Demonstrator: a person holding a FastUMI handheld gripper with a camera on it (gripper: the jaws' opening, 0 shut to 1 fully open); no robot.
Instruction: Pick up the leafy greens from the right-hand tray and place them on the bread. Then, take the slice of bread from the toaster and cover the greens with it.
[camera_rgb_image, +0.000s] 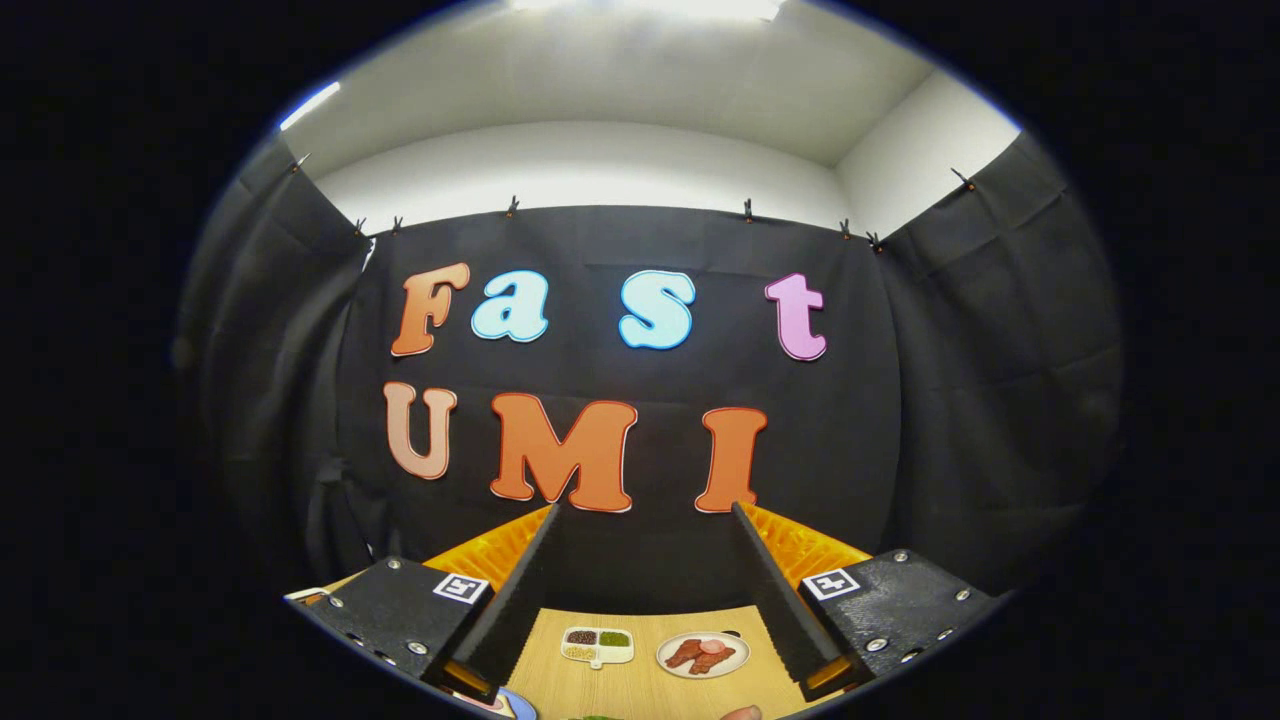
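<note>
Ahead of you, on the wooden desk (640, 690), nothing stands between the fingers and the dishes. A small divided tray (597, 645) holds dark, green and pale portions in separate compartments, and just beside it a round plate (703, 655) carries reddish-brown meat slices with a pink piece on top. A sliver of green (597, 717), possibly the leafy greens, shows at the near edge of the desk. Your gripper (645, 512) is held level above the desk, its jaws spread wide with nothing between them.
</note>
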